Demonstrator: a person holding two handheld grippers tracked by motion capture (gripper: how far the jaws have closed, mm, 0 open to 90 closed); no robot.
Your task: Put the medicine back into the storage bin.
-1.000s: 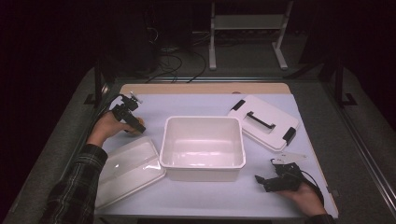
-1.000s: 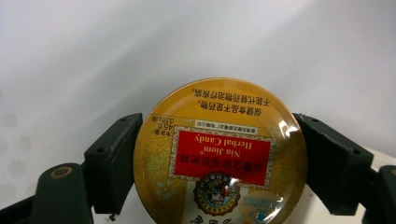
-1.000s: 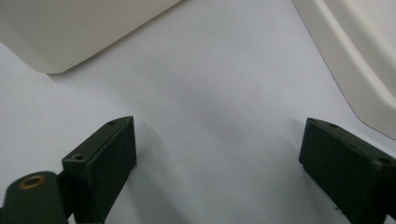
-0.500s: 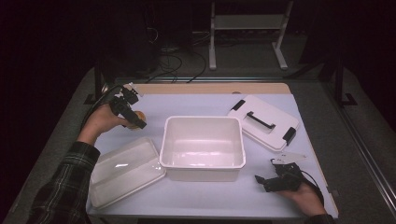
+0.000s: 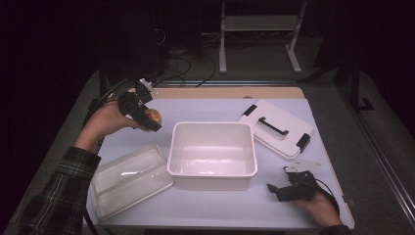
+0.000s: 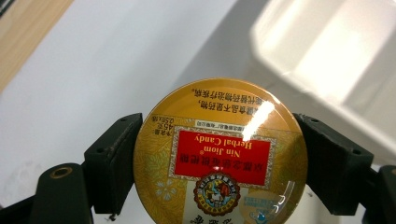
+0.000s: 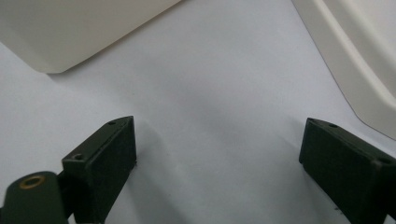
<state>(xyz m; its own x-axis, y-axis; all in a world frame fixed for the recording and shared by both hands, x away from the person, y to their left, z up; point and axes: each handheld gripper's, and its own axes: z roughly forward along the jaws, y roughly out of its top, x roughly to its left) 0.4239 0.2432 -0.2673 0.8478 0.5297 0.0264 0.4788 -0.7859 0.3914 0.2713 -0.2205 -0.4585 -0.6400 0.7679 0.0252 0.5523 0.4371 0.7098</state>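
— Since a second ago, what has changed on my screen? The left hand-held gripper (image 5: 147, 117) has come up off the tabletop (image 5: 205, 105) and drifted toward the far-left corner of the white tub (image 5: 213, 154), carrying its load with it. The right one has not budged.

— And what is it carrying?

— I see a round golden candy tin (image 6: 219, 154), red label reading "Nin Jiom Herbal Candy", upside down in the left gripper view. The two black jaws pinch it by its rim, one on each side. In the high view the tin (image 5: 154, 116) hangs in the air, just left of the tub's far corner and apart from its rim.

— What of the right hand-held gripper?

— The right hand-held gripper (image 5: 281, 190) rests low at the near-right of the tabletop, held by a hand, near the tub's front corner. In its own view I see the jaws spread wide with bare tabletop between them.

— Anything else on the tabletop?

— A clear plastic lid (image 5: 129, 178) lies at the near left, touching the tub's side as far as I can tell. A white lid with a black handle and clips (image 5: 276, 127) lies at the far right, just beside the tub.
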